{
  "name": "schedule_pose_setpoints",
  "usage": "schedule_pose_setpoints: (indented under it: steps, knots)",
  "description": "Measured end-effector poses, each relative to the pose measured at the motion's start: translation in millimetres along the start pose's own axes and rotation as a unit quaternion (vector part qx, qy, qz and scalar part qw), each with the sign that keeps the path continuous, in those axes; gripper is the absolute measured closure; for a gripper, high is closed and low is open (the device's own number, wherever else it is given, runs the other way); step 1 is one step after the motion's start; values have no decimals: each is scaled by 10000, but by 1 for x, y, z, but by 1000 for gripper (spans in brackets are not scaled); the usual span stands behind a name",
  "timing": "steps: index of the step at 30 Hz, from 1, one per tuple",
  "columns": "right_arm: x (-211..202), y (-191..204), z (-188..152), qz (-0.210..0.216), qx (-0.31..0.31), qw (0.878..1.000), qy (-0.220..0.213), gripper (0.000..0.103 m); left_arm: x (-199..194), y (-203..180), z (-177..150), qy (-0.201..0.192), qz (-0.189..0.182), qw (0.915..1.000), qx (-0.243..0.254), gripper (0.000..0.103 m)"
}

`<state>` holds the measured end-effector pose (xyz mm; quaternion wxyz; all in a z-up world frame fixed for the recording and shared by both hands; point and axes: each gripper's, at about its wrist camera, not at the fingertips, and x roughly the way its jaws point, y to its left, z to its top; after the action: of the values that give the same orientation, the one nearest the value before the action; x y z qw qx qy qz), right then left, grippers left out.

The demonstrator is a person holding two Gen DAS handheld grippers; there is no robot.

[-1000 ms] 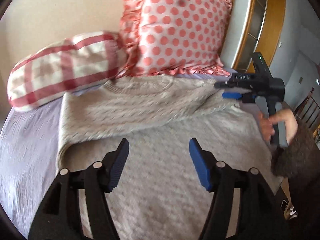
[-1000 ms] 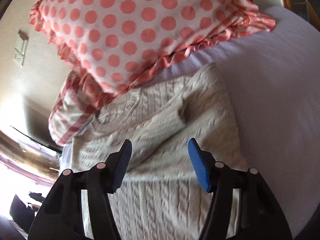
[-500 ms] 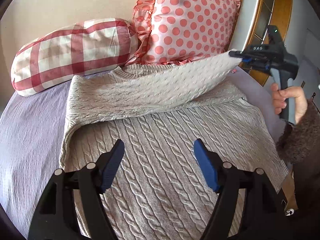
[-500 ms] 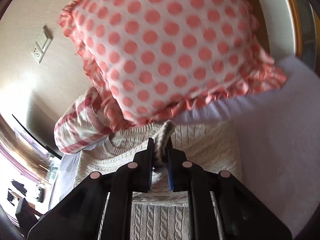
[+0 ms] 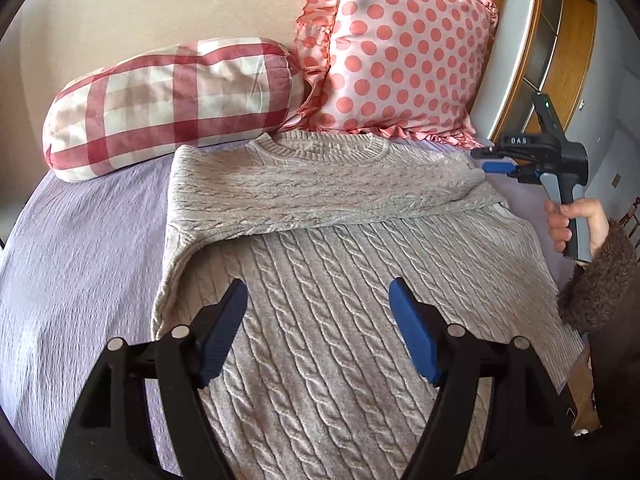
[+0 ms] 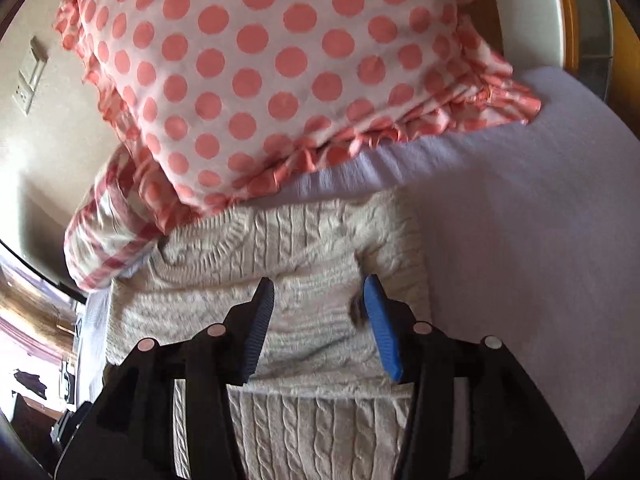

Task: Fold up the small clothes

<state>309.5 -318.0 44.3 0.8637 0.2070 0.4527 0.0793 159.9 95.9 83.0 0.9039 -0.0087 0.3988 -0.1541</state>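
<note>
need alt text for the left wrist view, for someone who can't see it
A grey cable-knit sweater lies flat on a lilac bedspread, one sleeve folded across its chest. The left tongs hover open above it, and the right tongs, held in a hand, sit at the sleeve's cuff. Behind are a checked bolster and a polka-dot pillow.

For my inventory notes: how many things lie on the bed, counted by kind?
Sweater: 1, the grey cable-knit sweater
Pillows: 2, the checked bolster pillow and the polka-dot pillow
Total: 3
</note>
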Motion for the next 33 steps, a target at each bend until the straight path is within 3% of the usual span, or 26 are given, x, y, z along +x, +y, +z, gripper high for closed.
schedule_pose_setpoints:
  steps: [3,5,6,7,8,11,12,14,16,17,26,28,29,31,33]
  knots:
    - [13,1,-8,-109,10,9996,261,54,1,-1,-2,35,15,10000,8,27]
    - [23,-7,-8,75,297,9988,388,57,2,-1,-3,68,3,10000,6,27]
    - [27,-11,-7,181,399,9984,363,79,2,-2,-3,73,-13,10000,1,27]
    - [29,-11,-5,147,350,9988,298,90,2,-2,-3,73,-19,10000,4,27]
    - [29,-7,-3,90,201,9995,213,90,2,-3,-2,63,-22,10000,14,27]
    - [8,20,5,160,-425,9974,-564,90,4,-4,0,36,-22,10000,7,27]
    - [4,30,8,23,-640,9947,-804,90,5,-4,0,44,-23,10000,-14,27]
    - [9,36,16,-174,-785,9943,-701,81,8,-2,1,84,-49,9999,-73,27]
    - [14,30,21,-166,-612,9970,-451,49,9,-2,-1,119,-99,9998,-105,27]
    - [12,24,19,-74,-517,9976,-456,42,9,-1,-2,119,-99,9998,-91,27]
    - [16,-10,-5,18,-78,9999,146,43,5,7,-6,70,-64,9998,-162,26]
    - [23,-9,-14,105,-125,9994,321,67,3,8,-7,64,-47,9998,-203,26]
    - [27,-6,-18,55,-204,9991,365,69,2,9,-8,66,-30,9997,-223,26]
    - [23,-2,-20,-12,-387,9990,221,89,0,11,-10,77,-6,9996,-268,26]
    - [10,-2,-15,149,-319,9994,19,90,-4,12,-11,59,43,9996,-266,26]
